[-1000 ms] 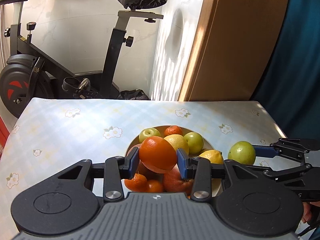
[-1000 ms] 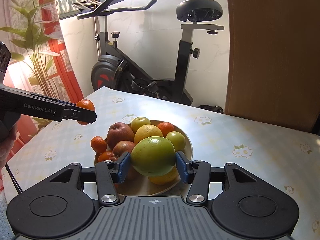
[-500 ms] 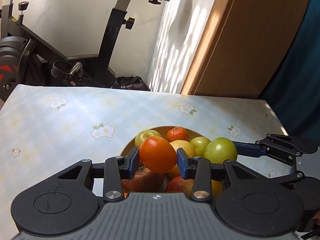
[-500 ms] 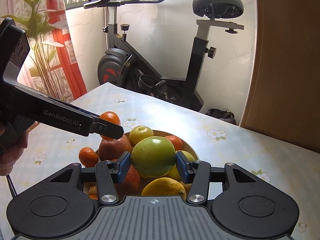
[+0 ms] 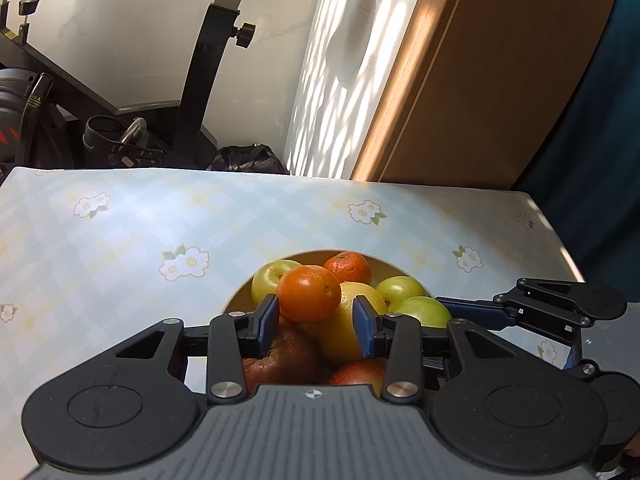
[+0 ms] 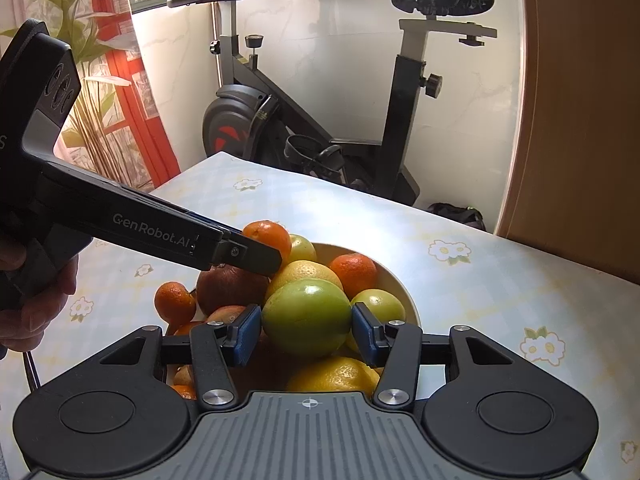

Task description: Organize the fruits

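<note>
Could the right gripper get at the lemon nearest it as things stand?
Probably not yet: the right gripper is shut on a green apple, so its jaws are full. The lemon lies just below in the bowl, otherwise uncovered.

The bowl is mostly hidden under fruit; the exercise bike is cut off by the frame edge.

Over a flower-patterned tablecloth, the left gripper clamps an orange between its blue pads, just above a fruit-filled bowl. At right, the right gripper holds a green fruit over the same bowl. An exercise bike stands behind the table.
</note>
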Demonstrator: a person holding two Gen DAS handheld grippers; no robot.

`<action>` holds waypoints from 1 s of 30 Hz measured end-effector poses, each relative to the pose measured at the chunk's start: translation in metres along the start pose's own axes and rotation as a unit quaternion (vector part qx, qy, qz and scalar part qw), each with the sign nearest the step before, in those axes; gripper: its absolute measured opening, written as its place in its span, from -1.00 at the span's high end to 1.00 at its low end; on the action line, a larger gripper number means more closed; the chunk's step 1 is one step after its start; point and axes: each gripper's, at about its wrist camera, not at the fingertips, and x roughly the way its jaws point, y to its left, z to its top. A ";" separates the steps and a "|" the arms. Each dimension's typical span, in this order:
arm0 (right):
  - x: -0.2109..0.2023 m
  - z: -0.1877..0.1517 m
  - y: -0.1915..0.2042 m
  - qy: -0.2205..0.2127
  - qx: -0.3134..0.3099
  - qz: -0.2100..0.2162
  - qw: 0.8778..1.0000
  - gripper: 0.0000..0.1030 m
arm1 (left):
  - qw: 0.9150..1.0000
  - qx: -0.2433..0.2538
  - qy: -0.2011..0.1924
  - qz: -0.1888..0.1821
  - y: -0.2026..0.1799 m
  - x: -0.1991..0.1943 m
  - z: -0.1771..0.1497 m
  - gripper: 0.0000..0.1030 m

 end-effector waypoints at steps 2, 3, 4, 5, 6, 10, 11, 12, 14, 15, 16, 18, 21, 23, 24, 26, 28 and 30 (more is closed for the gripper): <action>0.000 0.000 0.000 0.000 0.001 0.000 1.000 0.10 | 1.000 0.001 0.000 0.001 -0.001 0.001 0.000 0.17; 0.000 0.000 0.000 0.000 0.001 0.000 1.000 0.10 | 1.000 0.001 0.000 0.001 -0.001 0.001 0.000 0.17; 0.000 0.000 0.000 0.000 0.001 0.000 1.000 0.10 | 1.000 0.000 0.000 0.001 0.000 0.001 0.000 0.17; 0.000 0.000 0.000 0.000 0.001 0.000 1.000 0.10 | 1.000 0.000 0.000 0.000 0.000 0.001 0.000 0.17; 0.000 0.000 0.000 0.000 0.001 0.000 1.000 0.10 | 1.000 0.001 0.000 0.000 0.000 0.001 0.000 0.17; -0.001 0.000 0.000 0.001 0.004 -0.003 1.000 0.10 | 1.000 -0.001 -0.001 0.001 0.000 -0.001 -0.001 0.16; -0.001 0.000 0.000 0.001 0.006 -0.003 1.000 0.10 | 1.000 -0.003 -0.001 -0.002 0.000 -0.003 -0.001 0.15; -0.002 0.000 0.000 0.000 0.007 -0.004 1.000 0.10 | 1.000 -0.004 -0.002 -0.004 0.000 -0.005 -0.002 0.13; -0.004 0.001 0.001 -0.002 0.006 -0.006 1.000 0.10 | 1.000 -0.003 -0.007 -0.005 -0.001 -0.008 -0.003 0.11; -0.004 0.001 0.002 -0.002 0.004 -0.007 1.000 0.10 | 1.000 -0.002 -0.009 -0.004 -0.002 -0.010 -0.004 0.09; -0.005 0.001 0.003 -0.001 0.003 -0.009 1.000 0.09 | 1.000 -0.002 -0.010 -0.004 -0.003 -0.012 -0.004 0.09; -0.008 0.002 0.005 -0.001 0.001 -0.012 1.000 0.09 | 1.000 -0.002 -0.014 -0.004 -0.004 -0.016 -0.005 0.08; -0.013 0.003 0.009 -0.004 -0.002 -0.017 1.000 0.09 | 1.000 0.001 -0.019 -0.002 -0.006 -0.022 -0.007 0.08; -0.017 0.004 0.011 -0.006 -0.005 -0.022 1.000 0.08 | 1.000 0.002 -0.023 0.000 -0.006 -0.027 -0.008 0.08; -0.019 0.004 0.012 -0.007 -0.005 -0.025 1.000 0.06 | 1.000 0.002 -0.024 0.001 -0.006 -0.029 -0.009 0.08; -0.024 0.003 0.013 -0.009 -0.005 -0.029 1.000 0.04 | 1.000 0.001 -0.031 0.003 -0.007 -0.036 -0.010 0.08; -0.030 0.002 0.016 -0.013 -0.005 -0.035 0.999 0.01 | 0.999 0.003 -0.039 0.009 -0.007 -0.045 -0.012 0.06; -0.039 0.002 0.019 -0.018 -0.003 -0.045 0.999 -0.02 | 0.999 0.008 -0.049 0.017 -0.008 -0.055 -0.014 -0.07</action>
